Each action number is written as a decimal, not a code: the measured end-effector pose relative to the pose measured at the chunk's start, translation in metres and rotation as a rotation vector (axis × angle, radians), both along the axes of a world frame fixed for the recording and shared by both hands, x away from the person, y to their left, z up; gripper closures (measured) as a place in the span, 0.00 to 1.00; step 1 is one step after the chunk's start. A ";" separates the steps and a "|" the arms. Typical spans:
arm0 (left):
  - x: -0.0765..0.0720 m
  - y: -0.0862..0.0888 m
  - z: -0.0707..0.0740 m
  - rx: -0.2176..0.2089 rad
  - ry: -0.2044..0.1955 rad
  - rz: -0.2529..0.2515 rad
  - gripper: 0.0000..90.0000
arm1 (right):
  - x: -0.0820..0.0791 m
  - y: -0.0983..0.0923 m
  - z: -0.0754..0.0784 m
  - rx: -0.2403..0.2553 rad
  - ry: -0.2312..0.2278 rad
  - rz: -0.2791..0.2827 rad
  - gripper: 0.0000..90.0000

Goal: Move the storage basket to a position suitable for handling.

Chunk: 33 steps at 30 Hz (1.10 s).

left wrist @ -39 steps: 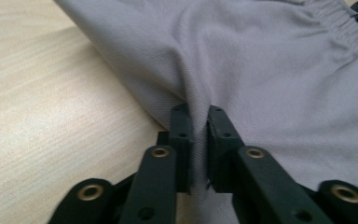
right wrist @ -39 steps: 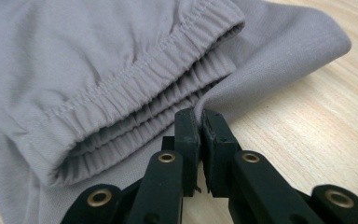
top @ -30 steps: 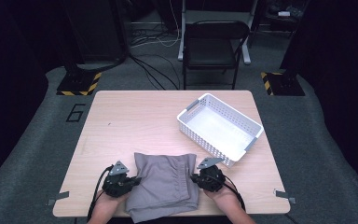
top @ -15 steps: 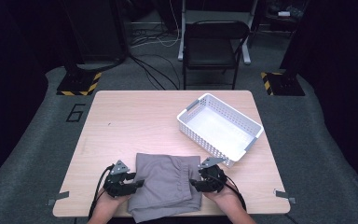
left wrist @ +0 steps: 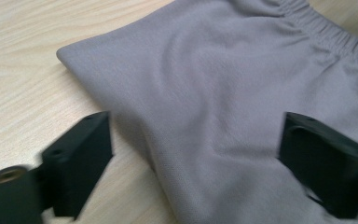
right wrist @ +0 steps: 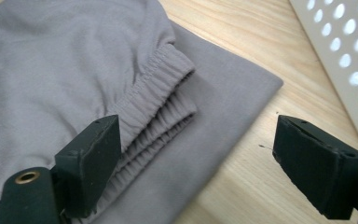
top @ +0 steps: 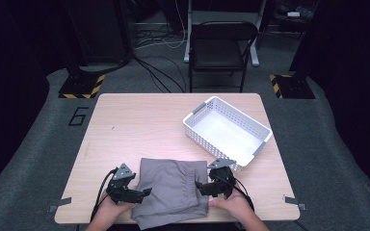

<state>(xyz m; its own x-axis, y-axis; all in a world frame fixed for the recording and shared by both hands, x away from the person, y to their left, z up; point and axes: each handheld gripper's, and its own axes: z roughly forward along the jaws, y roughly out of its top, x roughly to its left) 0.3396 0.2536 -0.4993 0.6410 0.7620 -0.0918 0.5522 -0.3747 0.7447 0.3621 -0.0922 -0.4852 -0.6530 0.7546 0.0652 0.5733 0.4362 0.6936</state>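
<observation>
Left hand (top: 107, 209) came in from the bottom edge of the high view, lower left of centre, low over the table (top: 139, 125); left gripper (top: 147, 192) pointed right, at the left edge of the grey garment (top: 172, 190). Its jaws had just been opening and stood wide apart; in the left gripper view the cloth (left wrist: 223, 102) lay between and under them, not pinched

Grey garment lay folded at the bottom centre of the high view, on the near edge of the table, one corner over the rim. Soft matte knit, rough rectangle, gathered elastic waistband (right wrist: 156, 88) in stacked ridges on the right side

Right hand (top: 231, 204) mirrored the left, lower right of centre; right gripper (top: 198, 185) pointed left at the waistband edge. Jaws had just been opening, wide apart, one over the elastic, the other over bare wood, nothing clamped

White perforated plastic basket (top: 200, 130), rectangular, sat right of centre, just beyond the right gripper. Table pale wood grain
</observation>
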 end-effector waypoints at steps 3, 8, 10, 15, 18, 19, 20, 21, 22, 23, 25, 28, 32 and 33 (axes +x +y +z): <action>0.000 0.000 0.002 0.010 -0.003 0.023 0.07 | 0.000 -0.002 0.002 -0.006 0.016 0.022 0.17; 0.000 0.006 0.007 0.001 0.000 0.012 0.10 | -0.005 -0.005 0.010 0.020 -0.005 0.087 0.28; -0.001 0.008 0.008 -0.004 -0.011 -0.008 0.16 | -0.006 -0.006 0.012 0.033 -0.017 0.074 0.28; -0.001 0.011 0.012 0.002 -0.014 -0.006 0.27 | -0.005 -0.008 0.017 0.039 -0.029 0.064 0.30; -0.001 0.015 0.013 -0.029 0.016 -0.017 0.35 | -0.003 -0.016 0.030 0.061 -0.071 0.042 0.30; -0.001 0.015 0.013 -0.029 0.016 -0.017 0.36 | -0.003 -0.016 0.030 0.061 -0.071 0.042 0.30; -0.001 0.016 0.013 -0.024 0.023 -0.017 0.36 | -0.003 -0.023 0.039 0.081 -0.094 0.015 0.30; -0.001 0.016 0.013 -0.024 0.023 -0.017 0.36 | -0.003 -0.023 0.039 0.081 -0.094 0.015 0.30; -0.001 0.015 0.012 -0.027 0.017 -0.003 0.36 | -0.001 -0.031 0.048 0.090 -0.125 -0.007 0.31; -0.001 0.015 0.012 -0.027 0.017 -0.003 0.36 | -0.001 -0.031 0.048 0.090 -0.125 -0.007 0.31; -0.001 0.016 0.011 -0.026 0.021 -0.005 0.36 | 0.002 -0.039 0.057 0.101 -0.137 -0.025 0.35; 0.000 0.017 0.011 -0.030 0.015 0.005 0.36 | 0.009 -0.055 0.071 0.085 -0.142 -0.036 0.40; 0.000 0.018 0.011 -0.033 0.030 0.005 0.36 | 0.015 -0.067 0.078 0.077 -0.157 -0.061 0.45; 0.000 0.019 0.010 -0.034 0.026 0.015 0.36 | 0.018 -0.072 0.080 0.059 -0.172 -0.083 0.46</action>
<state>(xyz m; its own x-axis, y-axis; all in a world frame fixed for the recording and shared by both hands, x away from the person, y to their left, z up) 0.3399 0.2722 -0.4890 0.6268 0.7675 -0.1343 0.5770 -0.3414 0.7420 0.3800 -0.1647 -0.4052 -0.5943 0.8042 0.0041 0.4763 0.3479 0.8075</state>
